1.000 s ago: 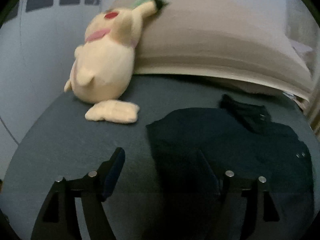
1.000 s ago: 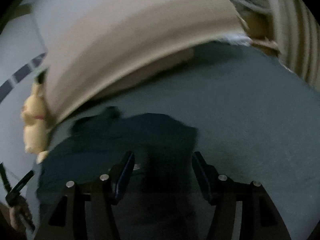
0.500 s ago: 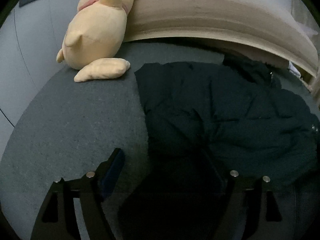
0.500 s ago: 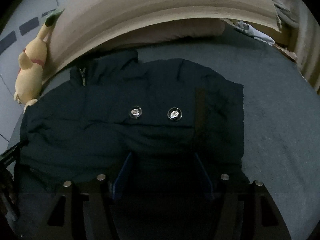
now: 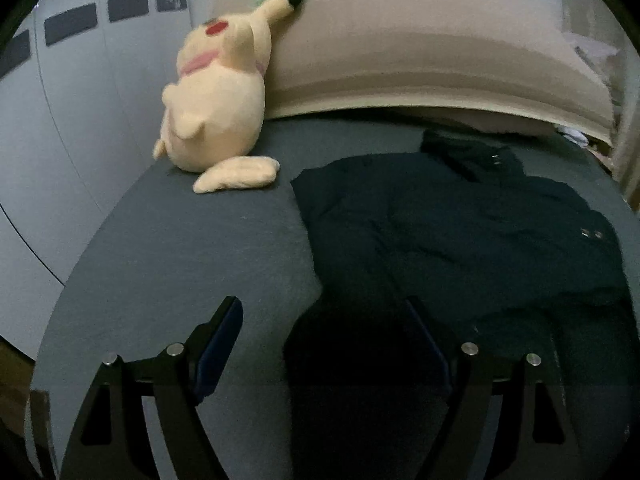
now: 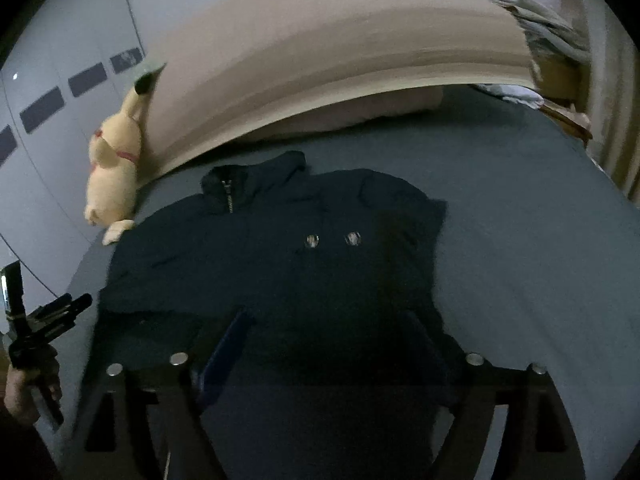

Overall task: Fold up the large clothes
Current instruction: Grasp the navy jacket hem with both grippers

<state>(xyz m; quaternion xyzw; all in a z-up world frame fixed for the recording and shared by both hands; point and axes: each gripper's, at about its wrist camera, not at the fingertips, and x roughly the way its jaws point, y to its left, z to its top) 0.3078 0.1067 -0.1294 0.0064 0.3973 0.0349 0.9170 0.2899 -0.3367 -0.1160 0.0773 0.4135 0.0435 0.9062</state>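
A dark navy jacket [image 5: 460, 232] lies flat on the grey-blue bed sheet [image 5: 180, 248], collar and zip toward the headboard, two metal snaps [image 6: 332, 240] showing on its front. My left gripper [image 5: 322, 308] hovers open over the jacket's near left edge, pads apart from the cloth. My right gripper [image 6: 330, 318] hangs over the jacket [image 6: 280, 272] near its lower middle; its jaws are opening, with cloth lying beneath them and neither pad pressing on it. In the right wrist view a hand [image 6: 24, 392] holds the left gripper [image 6: 44, 320] at the far left.
A cream plush toy [image 5: 216, 120] leans on the beige headboard cushion [image 5: 420, 52] at the bed's far left corner. Crumpled cloth and clutter [image 6: 552, 40] sit at the far right. Bare sheet [image 6: 540, 240] stretches right of the jacket. A pale wall runs along the left.
Both grippers have drawn back from the jacket, so it sits farther away than half a second ago. The right gripper's jaws stand wider apart.
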